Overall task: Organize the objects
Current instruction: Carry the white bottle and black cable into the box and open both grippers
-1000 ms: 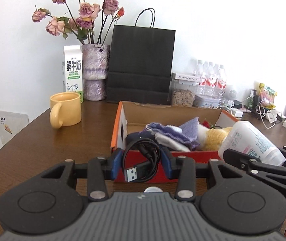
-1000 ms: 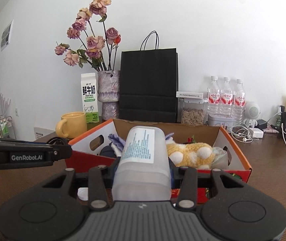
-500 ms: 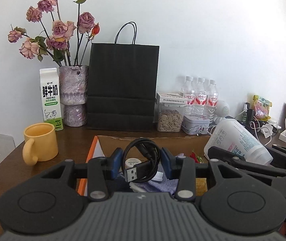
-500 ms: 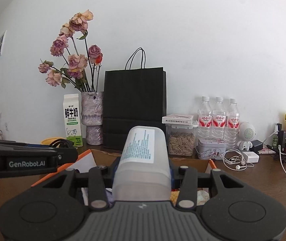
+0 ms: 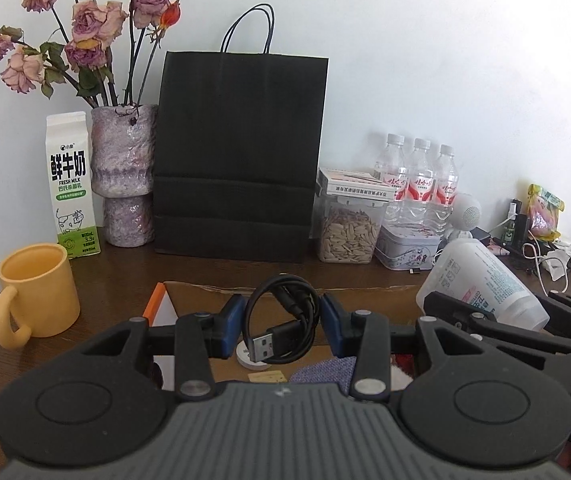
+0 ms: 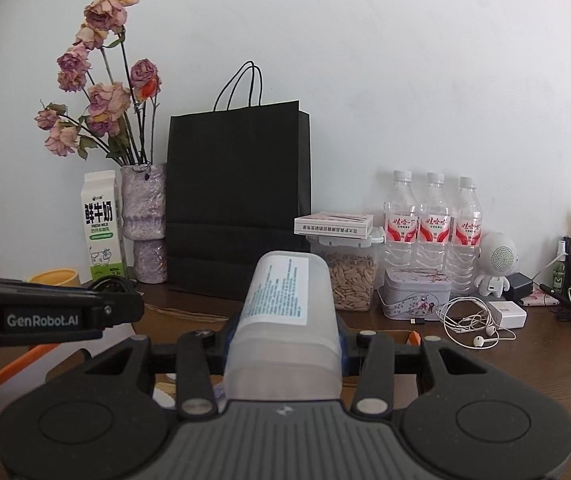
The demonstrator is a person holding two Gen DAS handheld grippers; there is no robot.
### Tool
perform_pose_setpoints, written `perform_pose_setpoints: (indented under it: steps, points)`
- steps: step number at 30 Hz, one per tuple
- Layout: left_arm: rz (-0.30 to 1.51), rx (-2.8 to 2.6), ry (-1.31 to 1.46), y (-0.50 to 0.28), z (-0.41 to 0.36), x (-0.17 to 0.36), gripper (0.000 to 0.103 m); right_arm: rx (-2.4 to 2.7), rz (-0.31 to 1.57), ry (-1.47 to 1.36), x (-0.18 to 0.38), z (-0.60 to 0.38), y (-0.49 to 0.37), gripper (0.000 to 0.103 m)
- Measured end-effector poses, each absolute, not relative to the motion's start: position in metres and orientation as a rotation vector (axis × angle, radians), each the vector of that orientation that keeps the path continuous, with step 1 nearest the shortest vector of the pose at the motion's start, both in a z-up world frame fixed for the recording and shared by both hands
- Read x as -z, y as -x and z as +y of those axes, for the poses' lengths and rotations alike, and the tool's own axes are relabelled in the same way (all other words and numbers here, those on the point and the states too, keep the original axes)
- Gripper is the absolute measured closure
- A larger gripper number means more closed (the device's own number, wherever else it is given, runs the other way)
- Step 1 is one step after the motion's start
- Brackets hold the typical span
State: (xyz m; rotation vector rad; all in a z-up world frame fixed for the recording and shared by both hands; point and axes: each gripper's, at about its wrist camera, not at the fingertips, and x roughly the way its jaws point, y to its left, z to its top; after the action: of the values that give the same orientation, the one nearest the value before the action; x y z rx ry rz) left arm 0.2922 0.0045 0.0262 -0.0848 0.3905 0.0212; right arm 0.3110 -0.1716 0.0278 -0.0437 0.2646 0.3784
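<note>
My left gripper (image 5: 281, 320) is shut on a coiled black USB cable (image 5: 281, 322), held above the open orange cardboard box (image 5: 157, 306). In the box below I see a blue cloth (image 5: 325, 372) and a small white round thing (image 5: 245, 354). My right gripper (image 6: 283, 334) is shut on a translucent white plastic bottle (image 6: 285, 320) with a printed label, lying along the fingers. That bottle (image 5: 481, 280) also shows at the right of the left wrist view, and the left gripper's side (image 6: 45, 316) shows at the left of the right wrist view.
Along the wall stand a milk carton (image 5: 71, 184), a vase of dried roses (image 5: 123, 176), a black paper bag (image 5: 241, 152), a seed jar (image 5: 347, 228), a tin (image 5: 409, 246) and three water bottles (image 5: 417, 176). A yellow mug (image 5: 35, 294) sits left; cables and earphones (image 6: 469, 324) lie right.
Both grippers have moved forward over the box toward the wall with their loads; the box has sunk out of most of both views. Grips are unchanged.
</note>
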Motion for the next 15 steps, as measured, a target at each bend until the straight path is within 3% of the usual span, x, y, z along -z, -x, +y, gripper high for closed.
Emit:
perform_pose_setpoints:
  steps: [11,15]
  points:
    - [0.425,-0.014,0.057,-0.303,0.004,-0.014,0.060,-0.394,0.286,0.050,-0.019,-0.172,-0.319,0.061]
    - [0.418,-0.012,0.053,-0.301,0.004,-0.014,0.055,-0.397,0.300,0.036,-0.018,-0.175,-0.319,0.060]
